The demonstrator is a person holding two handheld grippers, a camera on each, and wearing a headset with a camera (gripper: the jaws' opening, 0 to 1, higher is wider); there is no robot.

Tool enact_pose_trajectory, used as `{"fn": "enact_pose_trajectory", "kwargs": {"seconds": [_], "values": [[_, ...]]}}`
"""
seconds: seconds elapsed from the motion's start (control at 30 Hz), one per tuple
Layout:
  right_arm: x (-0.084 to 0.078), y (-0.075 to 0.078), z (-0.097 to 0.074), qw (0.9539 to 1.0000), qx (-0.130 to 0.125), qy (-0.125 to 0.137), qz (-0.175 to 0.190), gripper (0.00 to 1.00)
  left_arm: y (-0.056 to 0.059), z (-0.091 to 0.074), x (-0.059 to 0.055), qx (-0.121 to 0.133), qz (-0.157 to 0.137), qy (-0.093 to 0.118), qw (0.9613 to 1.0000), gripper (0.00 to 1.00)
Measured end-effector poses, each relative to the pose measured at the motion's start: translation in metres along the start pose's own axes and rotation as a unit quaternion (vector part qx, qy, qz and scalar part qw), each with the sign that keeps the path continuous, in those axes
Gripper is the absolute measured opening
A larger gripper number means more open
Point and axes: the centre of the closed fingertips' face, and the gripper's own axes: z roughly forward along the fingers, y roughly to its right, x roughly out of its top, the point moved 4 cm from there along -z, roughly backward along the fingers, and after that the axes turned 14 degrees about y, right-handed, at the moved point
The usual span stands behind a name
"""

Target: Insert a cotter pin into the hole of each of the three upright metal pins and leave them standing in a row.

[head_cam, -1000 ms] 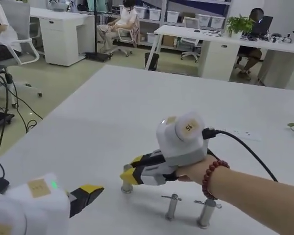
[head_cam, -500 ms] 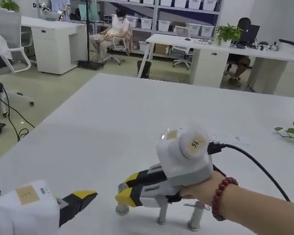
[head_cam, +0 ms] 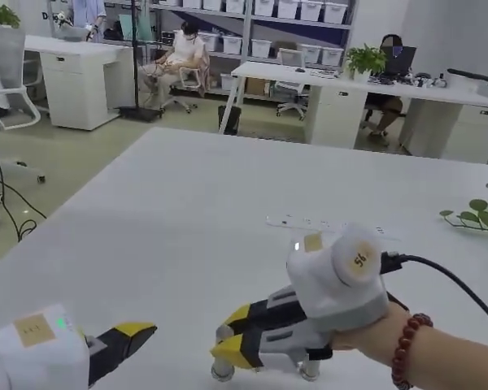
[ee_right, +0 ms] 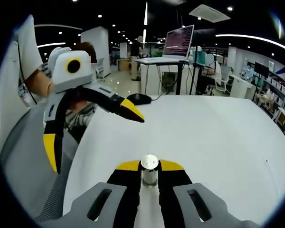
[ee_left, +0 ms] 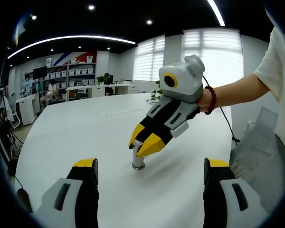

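My right gripper (head_cam: 228, 348) is shut on the top of an upright metal pin (head_cam: 222, 371) near the table's front edge. Its own view has that pin (ee_right: 149, 176) squeezed between the yellow-tipped jaws of the right gripper (ee_right: 149, 166). A second upright pin (head_cam: 310, 370) peeks out below the gripper body, to the right. My left gripper (head_cam: 137, 333) hovers open at the lower left, apart from the pins. From the left gripper (ee_left: 151, 164), the pin (ee_left: 138, 161) stands ahead with the right gripper (ee_left: 146, 141) clamped over it. No cotter pin is visible.
A white power strip (head_cam: 325, 223) lies mid-table, and green plant leaves (head_cam: 474, 214) sit at the right edge. The white table (head_cam: 187, 203) stretches far ahead; its left edge drops to the floor. Desks, chairs and seated people fill the room behind.
The head camera has tilted up, so the pins sit lower in the picture. My right gripper stays on the leftmost pin. The left gripper stays open at the lower left.
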Motion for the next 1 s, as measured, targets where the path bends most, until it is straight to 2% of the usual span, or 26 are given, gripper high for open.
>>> {"fn": "enact_pose_trajectory", "kwargs": {"seconds": [0.3, 0.63, 1.0], "values": [[-0.02, -0.01, -0.022, 1.0, -0.004, -0.008, 0.003, 0.13, 0.005, 0.001, -0.001, -0.007, 0.006, -0.005, 0.9999, 0.9], [-0.035, -0.014, -0.043, 0.9998, -0.013, -0.015, 0.009, 0.13, 0.008, 0.002, -0.001, -0.013, 0.012, -0.011, 0.9998, 0.89], [-0.045, -0.014, -0.054, 0.9996, -0.019, -0.023, 0.005, 0.13, 0.013, 0.006, -0.001, -0.021, 0.016, -0.014, 0.9995, 0.87]]}}
